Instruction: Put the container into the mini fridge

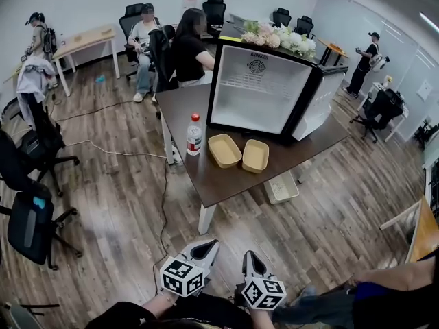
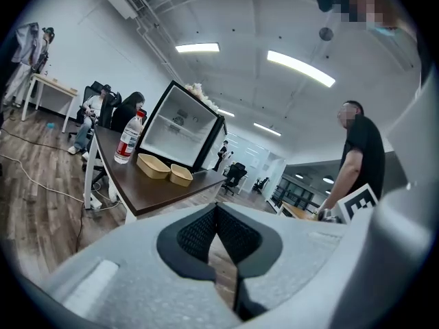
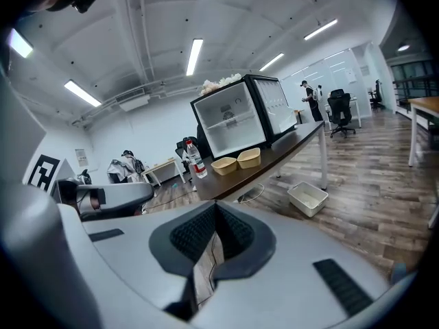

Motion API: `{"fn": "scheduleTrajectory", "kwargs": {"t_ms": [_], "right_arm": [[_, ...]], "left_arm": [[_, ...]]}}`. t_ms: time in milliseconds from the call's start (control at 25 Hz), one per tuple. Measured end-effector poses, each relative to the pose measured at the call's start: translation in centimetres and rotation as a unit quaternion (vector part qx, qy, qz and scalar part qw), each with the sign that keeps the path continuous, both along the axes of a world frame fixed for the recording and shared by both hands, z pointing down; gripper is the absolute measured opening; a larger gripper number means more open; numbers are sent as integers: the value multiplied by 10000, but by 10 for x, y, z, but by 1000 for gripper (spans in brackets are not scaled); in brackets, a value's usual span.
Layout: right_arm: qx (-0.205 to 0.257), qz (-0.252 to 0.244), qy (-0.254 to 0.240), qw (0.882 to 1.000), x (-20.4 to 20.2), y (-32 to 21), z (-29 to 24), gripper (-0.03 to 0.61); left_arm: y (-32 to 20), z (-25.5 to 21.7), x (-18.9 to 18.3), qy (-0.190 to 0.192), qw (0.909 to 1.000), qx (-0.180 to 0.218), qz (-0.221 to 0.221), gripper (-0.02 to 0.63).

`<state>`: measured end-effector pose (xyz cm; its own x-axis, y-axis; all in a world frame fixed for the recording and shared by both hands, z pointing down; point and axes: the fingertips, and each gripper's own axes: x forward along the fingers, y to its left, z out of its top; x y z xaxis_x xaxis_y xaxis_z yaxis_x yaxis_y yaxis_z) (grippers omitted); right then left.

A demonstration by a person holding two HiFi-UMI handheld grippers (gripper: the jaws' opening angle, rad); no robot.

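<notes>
The left claw (image 1: 204, 249) and right claw (image 1: 251, 259) are both pressed together, empty. Two tan containers (image 1: 224, 149) sit side by side on the desk (image 1: 226, 180), just before the open mini fridge (image 1: 255, 91).

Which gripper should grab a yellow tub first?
Probably the right gripper: the right-hand container lies straight ahead of it, clear of the bottle. Both are shut, empty and far from the table, so the left gripper is barely worse.
</notes>
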<state>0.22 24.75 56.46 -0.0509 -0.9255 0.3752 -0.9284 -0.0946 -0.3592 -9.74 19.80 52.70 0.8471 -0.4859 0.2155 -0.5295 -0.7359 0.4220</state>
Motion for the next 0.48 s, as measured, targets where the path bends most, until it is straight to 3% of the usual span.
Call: {"fn": "scheduleTrajectory", "kwargs": {"t_ms": [480], "right_arm": [[-63, 360, -149, 9992, -12, -76, 6, 8]], "left_arm": [[-90, -3, -7, -191, 9991, 116, 346, 8]]}}
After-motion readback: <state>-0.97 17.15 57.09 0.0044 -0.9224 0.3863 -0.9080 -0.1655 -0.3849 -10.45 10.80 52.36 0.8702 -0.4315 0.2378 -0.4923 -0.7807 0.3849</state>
